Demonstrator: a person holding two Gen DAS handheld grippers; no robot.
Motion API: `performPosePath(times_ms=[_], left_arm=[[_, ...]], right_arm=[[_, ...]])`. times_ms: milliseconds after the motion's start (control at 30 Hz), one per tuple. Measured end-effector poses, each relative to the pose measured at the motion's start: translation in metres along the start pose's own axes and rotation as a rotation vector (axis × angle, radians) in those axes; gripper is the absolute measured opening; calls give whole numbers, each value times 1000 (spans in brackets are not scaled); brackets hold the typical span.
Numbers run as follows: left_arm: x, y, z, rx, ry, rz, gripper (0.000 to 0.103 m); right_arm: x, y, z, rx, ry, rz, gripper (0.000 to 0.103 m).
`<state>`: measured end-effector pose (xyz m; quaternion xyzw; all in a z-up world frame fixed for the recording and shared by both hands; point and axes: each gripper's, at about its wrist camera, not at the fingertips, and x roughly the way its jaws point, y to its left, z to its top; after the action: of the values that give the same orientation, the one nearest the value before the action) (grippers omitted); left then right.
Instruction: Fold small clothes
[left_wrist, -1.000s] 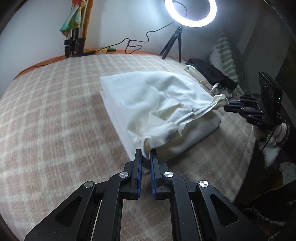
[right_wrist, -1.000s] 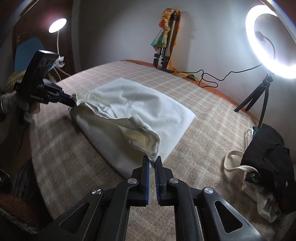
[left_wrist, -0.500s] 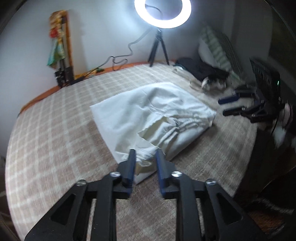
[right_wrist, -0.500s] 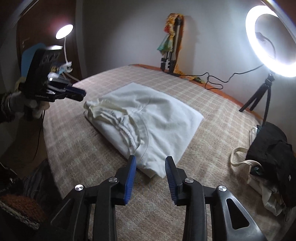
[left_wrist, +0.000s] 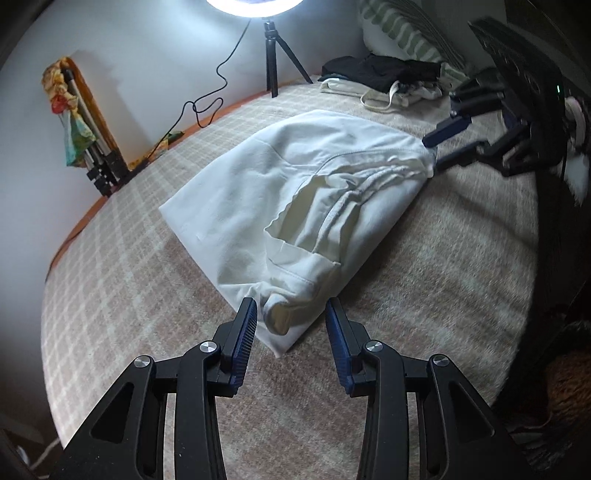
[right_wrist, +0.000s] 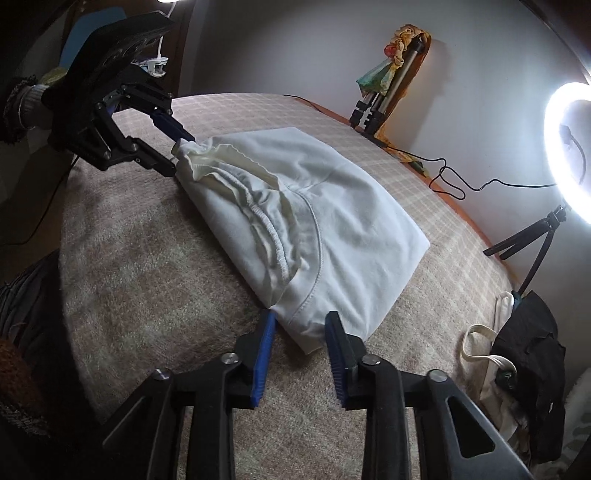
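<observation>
A white garment (left_wrist: 295, 177) lies folded over on the checked bed blanket (left_wrist: 129, 277), its elastic waistband showing at the near edge. My left gripper (left_wrist: 290, 310) has its jaws opening, and a rolled corner of the cloth lies loose between them. In the right wrist view the garment (right_wrist: 351, 206) runs away from my right gripper (right_wrist: 301, 317), whose jaws are closing around the near corner without pinching it. Each gripper shows in the other's view at the far corner: the right gripper (left_wrist: 432, 151) and the left gripper (right_wrist: 177, 155).
A ring light on a small tripod (left_wrist: 273, 55) stands at the bed's far edge, its cable trailing along the wall. Dark clothes on a tote bag (right_wrist: 524, 350) lie at one side. A folded tripod with a colourful cloth (right_wrist: 384, 92) leans on the wall.
Both grippers were shut on the garment's corners, holding the edge up. They have let go, the cloth has dropped flat onto the bed, and both jaws now stand apart.
</observation>
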<state>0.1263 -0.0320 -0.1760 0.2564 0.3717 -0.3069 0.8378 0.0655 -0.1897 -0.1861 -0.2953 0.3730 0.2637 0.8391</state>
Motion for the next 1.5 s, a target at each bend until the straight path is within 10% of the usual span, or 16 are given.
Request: performPosePath(times_ms=[167, 667, 767, 900, 1033, 1200, 1500], left_arm=[[3, 3, 4, 34, -11, 25, 7], [-21, 16, -18, 5, -19, 36, 6], [-42, 25, -6, -57, -92, 20, 9], [-41, 26, 16, -125, -124, -73, 13], [-27, -11, 25, 26, -95, -111, 43], [10, -33, 21, 154, 31, -69, 44], [15, -9, 24, 85, 46, -142, 10]], right_arm=[[4, -2, 5, -6, 21, -19, 2], [-9, -11, -3, 60, 24, 35, 6], [-19, -12, -1, 70, -23, 38, 29], [-14, -4, 3, 17, -21, 41, 30], [-7, 12, 4, -74, 0, 23, 30], [1, 28, 2, -175, 22, -17, 28], [0, 7, 12, -137, 18, 11, 0]])
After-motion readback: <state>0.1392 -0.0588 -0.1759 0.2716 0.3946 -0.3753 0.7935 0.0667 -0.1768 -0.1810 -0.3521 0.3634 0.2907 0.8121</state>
